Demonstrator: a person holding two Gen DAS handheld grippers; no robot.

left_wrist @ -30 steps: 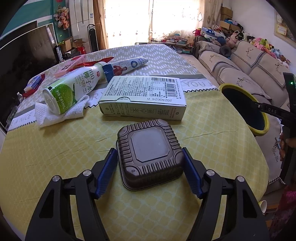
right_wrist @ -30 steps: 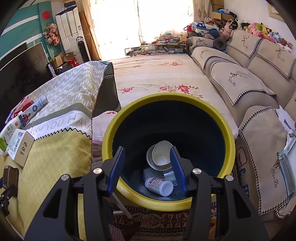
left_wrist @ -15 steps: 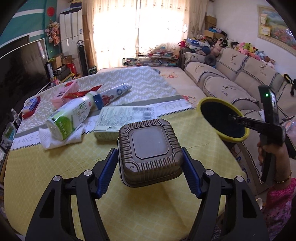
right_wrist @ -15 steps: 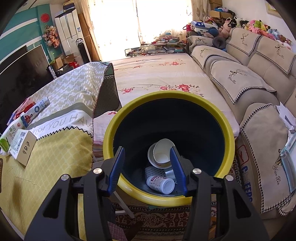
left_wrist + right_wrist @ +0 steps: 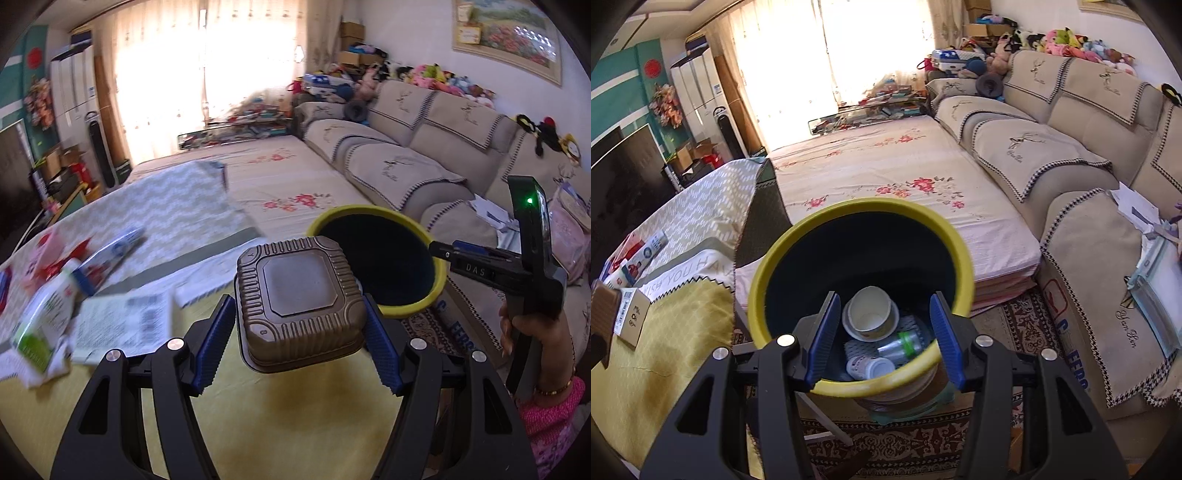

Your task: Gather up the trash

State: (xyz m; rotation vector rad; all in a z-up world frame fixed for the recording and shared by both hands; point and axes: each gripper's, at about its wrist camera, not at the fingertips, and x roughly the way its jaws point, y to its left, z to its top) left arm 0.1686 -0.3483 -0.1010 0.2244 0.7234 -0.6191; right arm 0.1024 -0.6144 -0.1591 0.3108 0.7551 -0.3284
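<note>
**Asker:** Trash item first, please. What did it look like, and where was it?

**Describer:** Brown plastic food tray (image 5: pixel 300 302), squarish with clipped corners, turned bottom-up. Its sides were ribbed all round and its base had a flat raised panel. It was held off the bench (image 5: pixel 288 421), above the yellow cloth, clamped between the blue pads of the left gripper (image 5: pixel 297 341), whose jaws were closed on its two opposite sides.

**Asker:** And the bin?

**Describer:** Round bin (image 5: pixel 862 218) with a yellow rim and dark inside, standing just past the bench edge, in front of a sofa (image 5: pixel 1071 155). In the left view the tray sat just beside its rim. Inside lay a white paper bowl (image 5: pixel 870 312), a clear bottle with a green cap (image 5: pixel 901 341) and a printed paper cup (image 5: pixel 870 367).

**Asker:** The other gripper?

**Describer:** The right gripper (image 5: pixel 884 338) hung over the bin's near rim; its jaws were apart with nothing between them. A hand (image 5: pixel 532 328) in a pink sleeve held it.

**Asker:** Anything left on the bench?

**Describer:** A white carton (image 5: pixel 123 326), a green-labelled bottle (image 5: pixel 44 319) on a crumpled tissue, and a blue-and-white tube (image 5: pixel 112 251), all blurred.
</note>
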